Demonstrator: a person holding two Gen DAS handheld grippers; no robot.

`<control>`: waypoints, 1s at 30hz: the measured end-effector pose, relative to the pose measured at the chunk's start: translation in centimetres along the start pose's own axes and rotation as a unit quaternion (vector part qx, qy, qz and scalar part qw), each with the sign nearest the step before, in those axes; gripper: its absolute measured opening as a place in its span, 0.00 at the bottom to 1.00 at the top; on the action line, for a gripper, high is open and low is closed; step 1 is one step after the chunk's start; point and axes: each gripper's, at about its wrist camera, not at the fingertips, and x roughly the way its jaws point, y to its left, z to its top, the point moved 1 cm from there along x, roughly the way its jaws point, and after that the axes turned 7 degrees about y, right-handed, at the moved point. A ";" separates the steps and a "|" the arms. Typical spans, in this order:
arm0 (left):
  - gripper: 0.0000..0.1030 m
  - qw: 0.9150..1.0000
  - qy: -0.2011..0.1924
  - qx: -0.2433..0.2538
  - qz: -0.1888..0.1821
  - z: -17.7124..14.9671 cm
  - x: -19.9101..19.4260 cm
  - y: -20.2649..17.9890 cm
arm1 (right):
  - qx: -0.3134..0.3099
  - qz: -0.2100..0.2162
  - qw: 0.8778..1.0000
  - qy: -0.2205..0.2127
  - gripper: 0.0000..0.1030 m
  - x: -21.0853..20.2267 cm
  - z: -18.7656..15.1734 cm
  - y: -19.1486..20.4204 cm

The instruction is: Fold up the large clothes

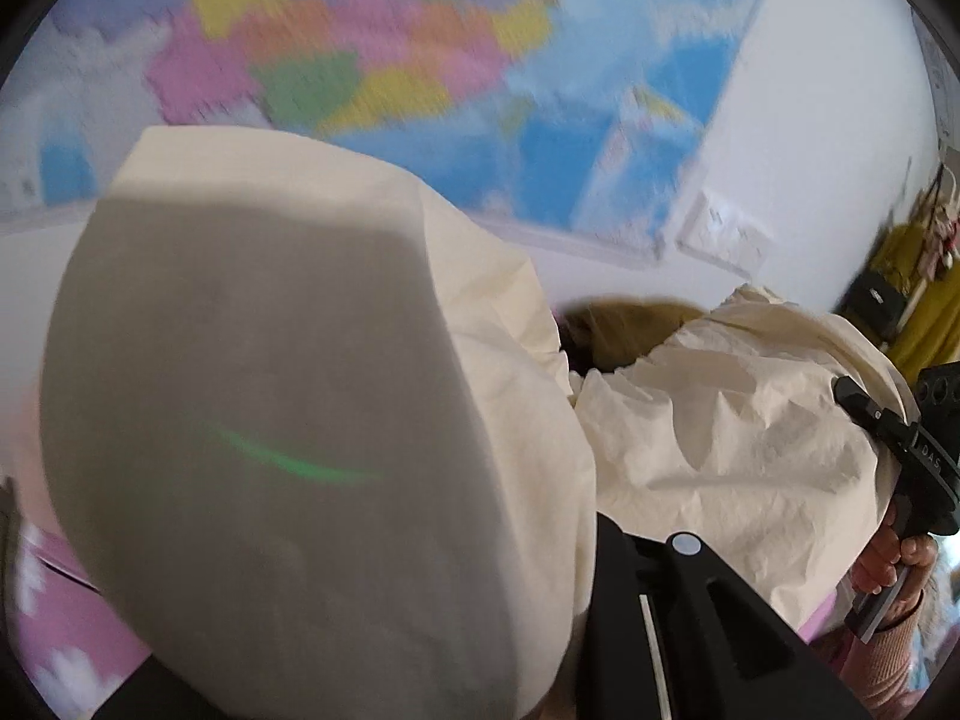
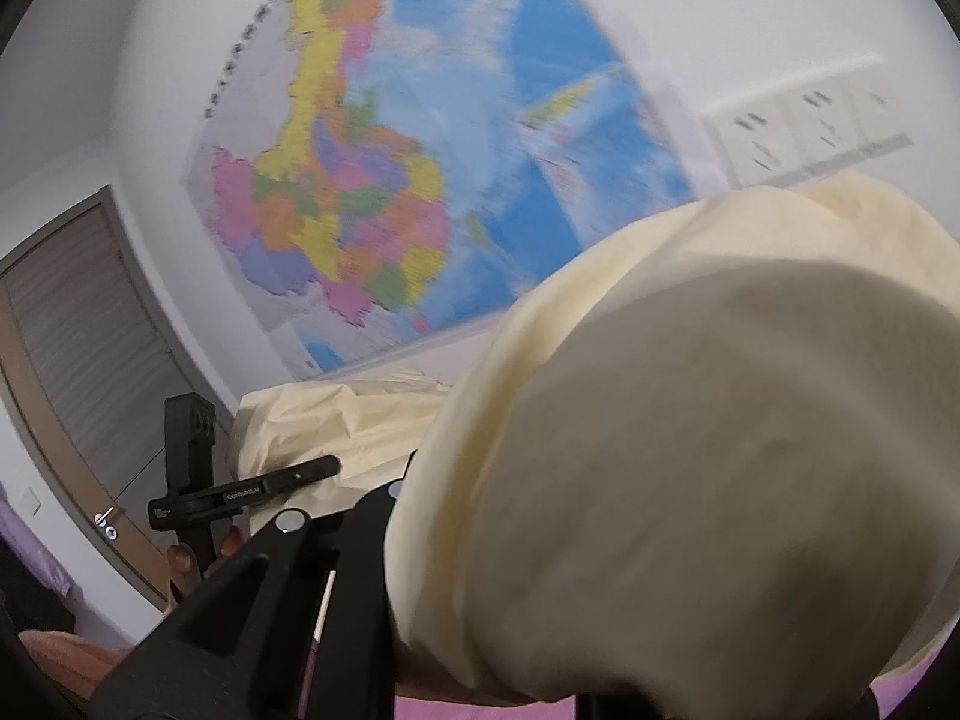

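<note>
A large cream garment (image 1: 720, 420) hangs bunched between both grippers, lifted off the pink cover. In the left wrist view a big fold (image 1: 288, 420) drapes over my left gripper (image 1: 600, 546) and hides one finger; the jaws stand close together with cloth caught in them. The right gripper (image 1: 867, 405) shows at the right edge, its black finger lying on the cloth, held by a hand (image 1: 894, 558). In the right wrist view the garment (image 2: 690, 450) covers my right gripper (image 2: 420, 516), also shut on cloth. The left gripper (image 2: 300, 474) pinches the far bunch (image 2: 336, 414).
A coloured wall map (image 2: 384, 192) fills the white wall ahead. A grey door (image 2: 84, 348) with a handle stands at the left. A pink cover with white flowers (image 1: 54, 624) lies below. Something tan and fuzzy (image 1: 630, 324) sits behind the cloth, with yellow items (image 1: 918, 276) far right.
</note>
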 end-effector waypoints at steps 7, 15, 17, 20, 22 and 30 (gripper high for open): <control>0.14 0.991 -0.080 -0.033 0.103 4.9 -5.5 7.2 | -0.044 0.071 0.996 0.012 0.13 10.6 5.1 5.8; 0.14 0.953 -0.121 -0.085 0.263 9.6 -7.7 22.0 | -0.082 0.131 0.988 0.027 0.13 26.0 5.5 13.3; 0.14 0.942 -0.121 -0.104 0.296 9.5 -6.9 26.3 | -0.095 0.131 0.986 0.040 0.13 30.4 3.4 14.8; 0.15 0.929 -0.090 -0.159 0.322 6.9 -3.8 34.0 | -0.075 0.134 0.979 0.133 0.18 37.5 -1.9 15.2; 0.16 0.918 -0.033 -0.205 0.338 3.8 -0.5 38.7 | -0.055 0.121 0.968 0.212 0.26 40.8 -6.0 14.6; 0.26 0.916 0.010 -0.272 0.294 -2.8 1.6 44.6 | -0.059 0.131 0.958 0.246 0.54 36.1 -6.9 12.7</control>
